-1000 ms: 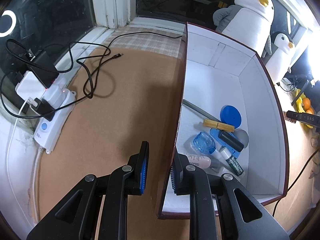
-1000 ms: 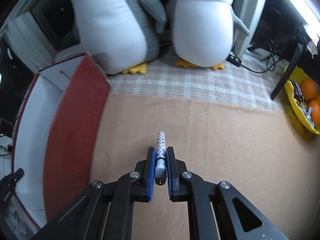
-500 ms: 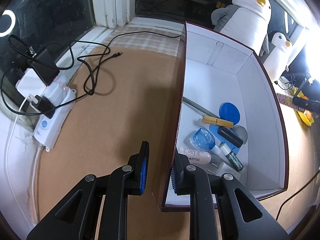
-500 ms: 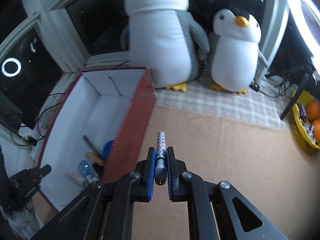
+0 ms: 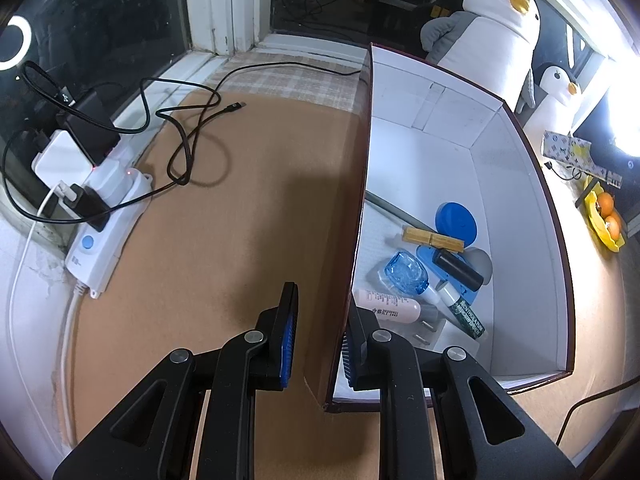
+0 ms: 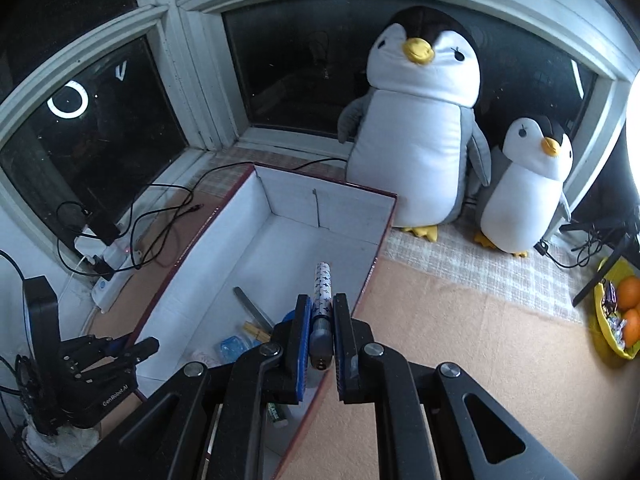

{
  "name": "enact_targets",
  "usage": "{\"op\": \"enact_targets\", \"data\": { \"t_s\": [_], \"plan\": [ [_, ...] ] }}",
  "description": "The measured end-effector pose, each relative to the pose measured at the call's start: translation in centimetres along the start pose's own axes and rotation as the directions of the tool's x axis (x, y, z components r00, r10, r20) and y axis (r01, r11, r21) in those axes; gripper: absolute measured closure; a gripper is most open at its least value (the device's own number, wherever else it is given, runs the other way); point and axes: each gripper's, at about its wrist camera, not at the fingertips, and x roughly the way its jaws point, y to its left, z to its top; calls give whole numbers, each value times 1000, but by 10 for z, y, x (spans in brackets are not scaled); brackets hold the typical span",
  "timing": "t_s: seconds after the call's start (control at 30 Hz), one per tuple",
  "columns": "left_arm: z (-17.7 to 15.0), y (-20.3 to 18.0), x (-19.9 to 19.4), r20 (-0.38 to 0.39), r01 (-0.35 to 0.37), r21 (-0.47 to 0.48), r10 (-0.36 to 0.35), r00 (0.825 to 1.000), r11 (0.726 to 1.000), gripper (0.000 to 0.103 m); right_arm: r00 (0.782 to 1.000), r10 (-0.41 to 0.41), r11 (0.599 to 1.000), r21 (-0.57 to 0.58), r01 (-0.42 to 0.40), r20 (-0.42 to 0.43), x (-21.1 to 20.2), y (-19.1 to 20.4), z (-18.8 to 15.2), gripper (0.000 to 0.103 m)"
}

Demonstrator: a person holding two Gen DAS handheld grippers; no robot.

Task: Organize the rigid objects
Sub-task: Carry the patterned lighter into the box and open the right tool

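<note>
We are working over a tan mat (image 5: 208, 240) laid on a window ledge, with dark panes behind, a checked cloth (image 6: 480, 264) at the back, two plush penguins (image 6: 416, 128) standing on it, a white power strip (image 5: 108, 236) with tangled black cables (image 5: 184, 148) at the left edge, and a yellow bowl of oranges (image 6: 616, 320) at the right. The red box (image 5: 348, 184) with its white lining is sitting on the mat. Our right gripper (image 6: 322, 334) is clenching a patterned pen (image 6: 323, 292) over the box's near wall, tip pointing forward; the pen is white with small dark marks and has a dark grey rear end. Our left gripper (image 5: 316, 342) is standing with its jaws apart, straddling the box's left wall without pressing on it. Inside the box we are seeing a blue round lid (image 5: 456, 220), a clear blue bottle (image 5: 406, 272), a wooden clothespin (image 5: 432, 238) and a black cylinder (image 5: 458, 270); the labels on the smaller tubes are too small to read, and the right gripper's arms are hiding the box's near corner.
</note>
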Motion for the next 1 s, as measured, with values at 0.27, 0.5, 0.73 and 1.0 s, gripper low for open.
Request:
{"op": "enact_targets", "data": {
  "t_s": [0.27, 0.5, 0.73, 1.0],
  "plan": [
    [0, 0, 0, -1, 3, 0, -3, 1000, 1000, 85, 1000, 12, 1000, -23, -12, -9, 8, 15, 7, 94],
    [-1, -1, 1, -1, 5, 1, -5, 1000, 1000, 85, 996, 29, 999, -12, -30, -83, 40, 19, 8, 94],
    [-4, -1, 0, 0, 5, 2, -5, 1000, 1000, 87, 987, 21, 1000, 14, -19, -159, 75, 14, 2, 94],
    [-6, -2, 0, 2, 6, 5, -6, 1000, 1000, 89, 980, -15, 1000, -24, 11, -200, 100, 19, 1, 94]
  ]
}}
